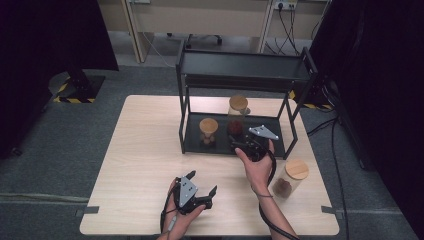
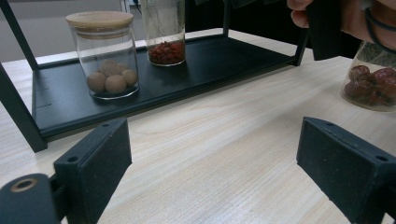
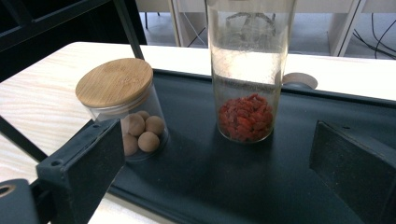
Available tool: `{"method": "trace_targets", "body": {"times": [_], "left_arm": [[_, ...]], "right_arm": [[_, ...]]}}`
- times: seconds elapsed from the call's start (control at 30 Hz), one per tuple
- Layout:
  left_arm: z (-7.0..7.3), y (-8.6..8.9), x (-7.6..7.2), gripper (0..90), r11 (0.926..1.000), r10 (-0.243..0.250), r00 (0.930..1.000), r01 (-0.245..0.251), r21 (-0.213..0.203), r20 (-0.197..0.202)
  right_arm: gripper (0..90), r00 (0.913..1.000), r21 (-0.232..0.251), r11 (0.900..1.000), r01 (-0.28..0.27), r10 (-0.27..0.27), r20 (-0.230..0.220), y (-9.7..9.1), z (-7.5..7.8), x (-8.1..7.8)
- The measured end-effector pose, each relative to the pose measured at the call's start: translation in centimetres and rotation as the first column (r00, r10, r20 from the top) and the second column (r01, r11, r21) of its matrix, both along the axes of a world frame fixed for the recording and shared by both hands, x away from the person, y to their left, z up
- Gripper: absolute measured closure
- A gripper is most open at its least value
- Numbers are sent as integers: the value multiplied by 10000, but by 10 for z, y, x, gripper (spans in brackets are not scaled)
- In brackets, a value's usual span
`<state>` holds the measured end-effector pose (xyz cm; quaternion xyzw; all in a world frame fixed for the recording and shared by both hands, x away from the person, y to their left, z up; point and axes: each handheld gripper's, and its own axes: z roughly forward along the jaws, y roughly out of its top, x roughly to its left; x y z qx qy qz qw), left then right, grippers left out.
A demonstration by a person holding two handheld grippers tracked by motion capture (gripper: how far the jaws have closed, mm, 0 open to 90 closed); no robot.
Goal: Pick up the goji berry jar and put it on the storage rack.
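High view: two-tier black metal rack (image 1: 241,67) on a pale wood tabletop (image 1: 145,150); tall glass jar of red berries (image 1: 236,116) and short jar of round brown balls (image 1: 208,131) upright on the rack's lower shelf (image 1: 192,132), both with bamboo lids. Third lidded jar of dark red fruit (image 1: 289,179) on the tabletop, outside the rack, just right of the right forearm. Right gripper (image 1: 244,145) at the shelf's front edge, directly before the tall jar; fingers hidden here beneath the hand and grey plate. Left gripper (image 1: 202,186) low over the near tabletop, well apart from every jar.

Right gripper view: fingers (image 3: 84,172) spread wide, nothing between the pads; tall jar of red berries (image 3: 250,70) ahead and centred between them, apart from both; berries filling only its bottom part. Short jar (image 3: 123,109) at left, close behind the left finger, contact uncertain.

Left gripper view: fingers (image 2: 98,161) spread wide over bare wood, holding nothing. Side-on look at the shelf (image 2: 215,65) with both jars standing on it; fruit jar (image 2: 373,84) at far right; right hand (image 2: 345,21) cut off by the top edge.
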<state>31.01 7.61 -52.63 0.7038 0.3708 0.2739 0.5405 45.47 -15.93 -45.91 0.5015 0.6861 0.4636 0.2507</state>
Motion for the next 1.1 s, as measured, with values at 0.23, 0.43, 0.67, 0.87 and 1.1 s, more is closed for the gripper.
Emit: {"method": "trace_targets", "body": {"times": [0.23, 0.43, 0.67, 0.87, 1.1], "left_arm": [[0, 0, 0, 97, 10000, 2, 10000, -2, -14, -3], [0, 0, 0, 97, 10000, 3, 10000, -3, -6, 1], [0, 0, 0, 97, 10000, 8, 10000, -8, 5, 2], [0, 0, 0, 97, 10000, 12, 10000, -12, 6, -7], [0, 0, 0, 97, 10000, 15, 10000, -15, 7, -6]], "right_arm": [[37, 9999, -1, 9999, -125, 125, -61, -1, -2, -8], [37, 9997, -110, 9996, -251, 251, -54, -2, -5, -16], [38, 9992, 94, 9993, -369, 370, -149, -6, -9, -26], [38, 9987, 48, 9989, -476, 477, -197, -7, -15, -37], [38, 9983, -24, 9985, -544, 543, -198, -8, -20, -47]]}}
